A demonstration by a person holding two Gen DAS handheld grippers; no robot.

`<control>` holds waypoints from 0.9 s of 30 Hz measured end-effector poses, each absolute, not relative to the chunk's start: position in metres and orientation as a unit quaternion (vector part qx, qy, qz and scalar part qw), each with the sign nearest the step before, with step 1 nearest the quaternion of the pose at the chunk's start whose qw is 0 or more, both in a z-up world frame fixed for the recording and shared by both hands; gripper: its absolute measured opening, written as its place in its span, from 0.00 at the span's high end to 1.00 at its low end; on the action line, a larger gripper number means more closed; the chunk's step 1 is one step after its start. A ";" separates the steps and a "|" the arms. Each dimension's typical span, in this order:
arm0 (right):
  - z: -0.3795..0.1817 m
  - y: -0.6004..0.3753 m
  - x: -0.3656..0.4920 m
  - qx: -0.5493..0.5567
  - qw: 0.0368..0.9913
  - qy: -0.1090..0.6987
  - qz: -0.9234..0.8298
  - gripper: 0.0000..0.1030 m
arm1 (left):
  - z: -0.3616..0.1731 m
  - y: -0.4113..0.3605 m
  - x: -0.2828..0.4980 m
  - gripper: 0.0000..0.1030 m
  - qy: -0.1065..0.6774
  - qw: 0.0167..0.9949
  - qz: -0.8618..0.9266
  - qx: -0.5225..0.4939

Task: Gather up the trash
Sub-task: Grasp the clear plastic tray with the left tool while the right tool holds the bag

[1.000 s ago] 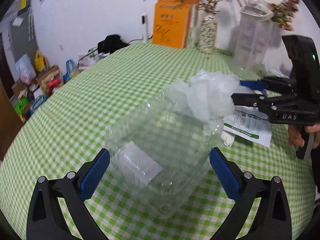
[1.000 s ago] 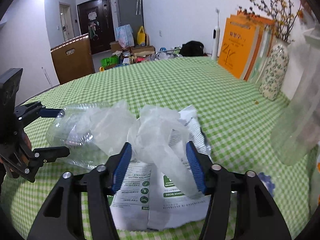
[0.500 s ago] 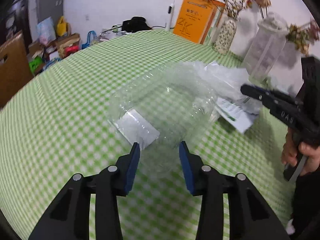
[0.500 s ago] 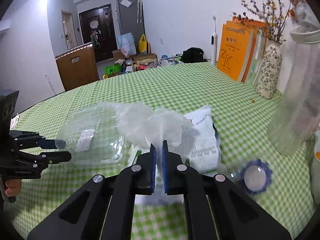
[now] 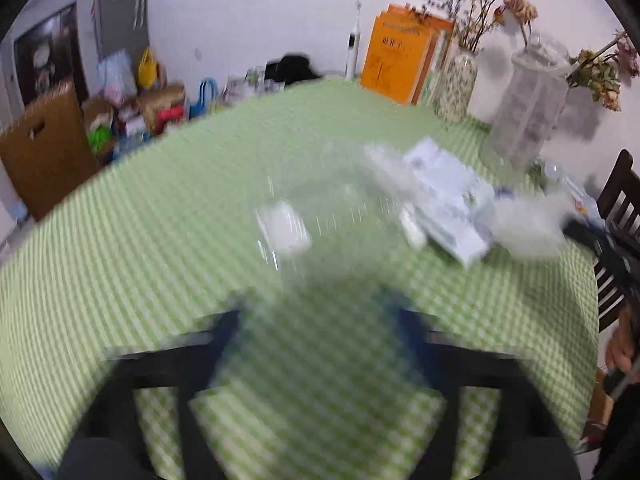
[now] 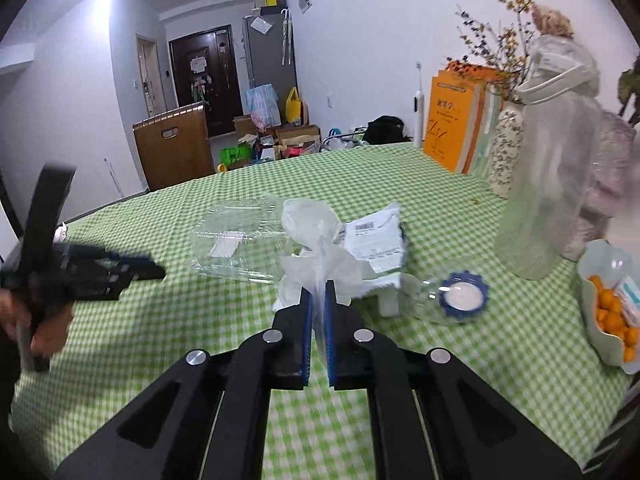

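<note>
My right gripper (image 6: 318, 286) is shut on a crumpled clear plastic bag (image 6: 316, 240) and holds it above the green checked table (image 6: 160, 320). A clear plastic clamshell box (image 6: 236, 240) lies on the cloth to the left of the bag, with a printed white packet (image 6: 374, 240) behind it. My left gripper (image 5: 320, 308) is blurred by motion; its fingers stand apart with only cloth between them, well short of the clamshell (image 5: 320, 216). The left gripper also shows in the right wrist view (image 6: 132, 268), away from the box.
A blue-rimmed lid (image 6: 462, 296) lies on the right of the table. A tall clear jar (image 6: 548, 168), a patterned vase (image 6: 506, 148), orange books (image 6: 452, 120) and a bowl of orange fruit (image 6: 608, 308) stand at the far and right side. A dark chair (image 5: 616, 216) is at the table edge.
My left gripper has let go of the clamshell and pulled back from it, moving fast. My right gripper has closed on the plastic bag and lifted it back from the table.
</note>
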State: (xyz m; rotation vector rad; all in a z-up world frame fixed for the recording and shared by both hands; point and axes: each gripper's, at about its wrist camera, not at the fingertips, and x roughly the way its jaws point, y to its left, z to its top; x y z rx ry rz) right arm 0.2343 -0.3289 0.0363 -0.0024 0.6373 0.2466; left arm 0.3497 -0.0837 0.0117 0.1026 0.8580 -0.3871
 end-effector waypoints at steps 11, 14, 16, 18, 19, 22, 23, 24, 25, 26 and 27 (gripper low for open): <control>0.035 -0.355 0.231 0.020 0.944 0.315 0.096 0.94 | 0.008 -0.133 0.434 0.07 0.483 0.868 -0.112 -0.030; 0.030 -0.353 0.231 0.015 0.942 0.319 0.101 0.94 | -0.005 -0.160 0.441 0.05 0.473 0.879 -0.051 0.022; 0.026 -0.355 0.233 0.019 0.941 0.322 0.100 0.94 | -0.006 -0.160 0.448 0.05 0.471 0.882 -0.029 0.004; 0.023 -0.357 0.234 0.024 0.940 0.326 0.098 0.94 | -0.005 -0.160 0.453 0.05 0.474 0.880 -0.015 -0.004; 0.022 -0.358 0.235 0.027 0.940 0.327 0.098 0.94 | -0.006 -0.160 0.457 0.05 0.476 0.879 -0.014 -0.009; 0.019 -0.360 0.234 0.034 0.938 0.330 0.098 0.94 | -0.008 -0.157 0.460 0.05 0.474 0.880 -0.029 -0.013; 0.019 -0.360 0.233 0.035 0.938 0.330 0.100 0.94 | -0.011 -0.152 0.458 0.05 0.482 0.875 -0.040 -0.025; 0.019 -0.360 0.232 0.036 0.938 0.329 0.101 0.94 | -0.012 -0.146 0.454 0.05 0.491 0.869 -0.047 -0.041; 0.019 -0.360 0.231 0.036 0.938 0.329 0.102 0.94 | -0.015 -0.142 0.449 0.07 0.498 0.864 -0.052 -0.050; 0.020 -0.360 0.230 0.036 0.938 0.328 0.103 0.94 | -0.017 -0.135 0.441 0.07 0.501 0.861 -0.067 -0.056; 0.020 -0.360 0.229 0.038 0.938 0.328 0.103 0.94 | -0.017 -0.134 0.433 0.11 0.497 0.863 -0.076 -0.044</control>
